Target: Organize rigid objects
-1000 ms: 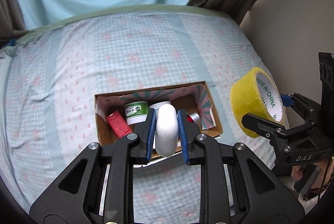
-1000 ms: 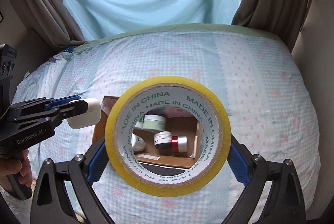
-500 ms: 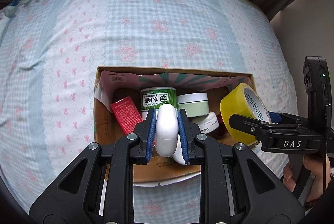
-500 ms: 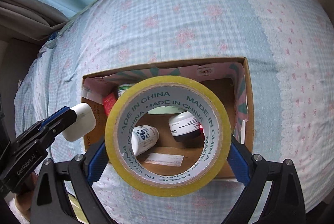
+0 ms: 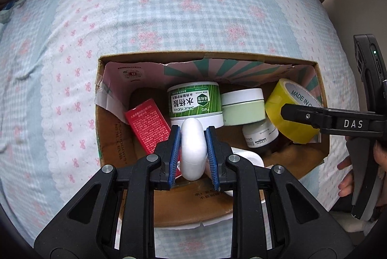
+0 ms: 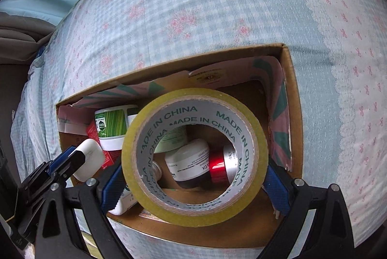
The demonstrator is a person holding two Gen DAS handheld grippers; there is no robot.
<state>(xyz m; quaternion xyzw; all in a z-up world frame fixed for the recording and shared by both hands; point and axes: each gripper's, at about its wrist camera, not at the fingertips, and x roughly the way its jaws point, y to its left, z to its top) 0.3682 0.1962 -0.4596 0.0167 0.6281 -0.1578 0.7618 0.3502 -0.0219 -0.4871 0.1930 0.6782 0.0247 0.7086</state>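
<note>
In the left wrist view the left gripper (image 5: 193, 150) sits at lower centre, its blue pads closed tight on a white case (image 5: 193, 150) that stands upright between them, poised over the near part of an open cardboard box (image 5: 116, 152). The box lies on a blue checked bedsheet (image 5: 169, 17) with pink flowers. Inside it, from left to right across the frame, are a red carton (image 5: 147, 125) leaning against the left wall, a green jar (image 5: 194, 102) with a white base, a pale green tin (image 5: 243, 106), and below that a small white jar (image 5: 260, 137). At the right side of the frame the right gripper (image 5: 300, 114) reaches in from the edge with a yellow tape roll (image 5: 287, 111) clamped in its jaws; the roll hangs inside the box's right end, close to the right wall and just beside the tin. In the right wrist view the right gripper (image 6: 193, 176) has its jaws spread wide, pressed against either side of the tape roll (image 6: 251, 181), which fills the centre of the frame. Through the roll's hole show the white jar (image 6: 191, 162) and a red and silver can (image 6: 219, 167). At lower left of that view the left gripper (image 6: 79, 160) holds the case (image 6: 88, 158) over the box's left end.
</note>
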